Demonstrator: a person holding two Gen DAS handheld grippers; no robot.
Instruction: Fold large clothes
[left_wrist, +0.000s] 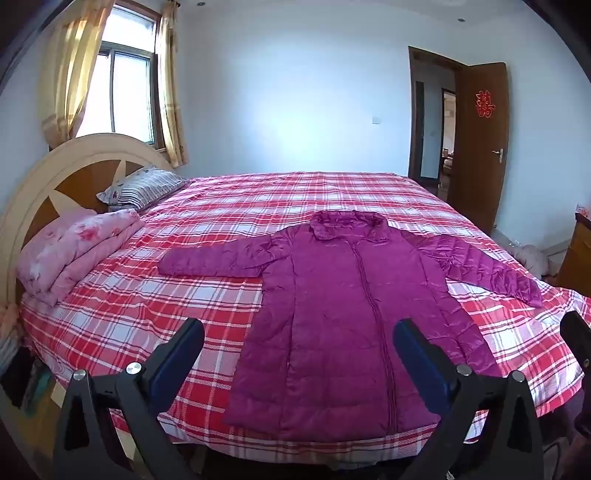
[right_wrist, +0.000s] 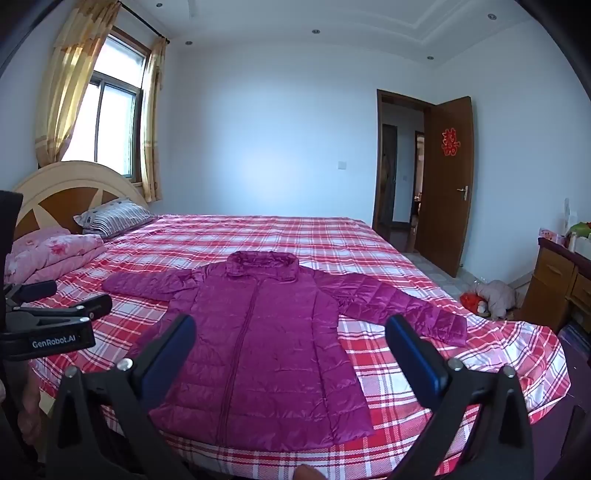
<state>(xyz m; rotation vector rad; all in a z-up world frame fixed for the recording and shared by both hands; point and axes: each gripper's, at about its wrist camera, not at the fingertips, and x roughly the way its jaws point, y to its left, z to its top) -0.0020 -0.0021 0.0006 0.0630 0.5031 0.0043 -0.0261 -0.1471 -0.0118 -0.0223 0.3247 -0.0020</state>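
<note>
coat (left_wrist: 354, 325) flat, sleeves spread, hem at bed (left_wrist: 147, 295) near edge (fold-ready) | left hand-held gripper (left_wrist: 299, 354) wide open, empty | right hand-held gripper (right_wrist: 291, 347) same

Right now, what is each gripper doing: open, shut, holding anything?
Left gripper: open, holding nothing, above the purple coat.
Right gripper: open, holding nothing, also clear of the coat.

Glossy quilted purple coat (right_wrist: 258, 339) of slick synthetic cloth, spread on matt checked cotton-like bedsheet (right_wrist: 295, 236). Beside the coat, at the headboard end: soft matt floral quilt (right_wrist: 51, 251). Beyond: smooth varnished wooden door (right_wrist: 447, 184).
</note>
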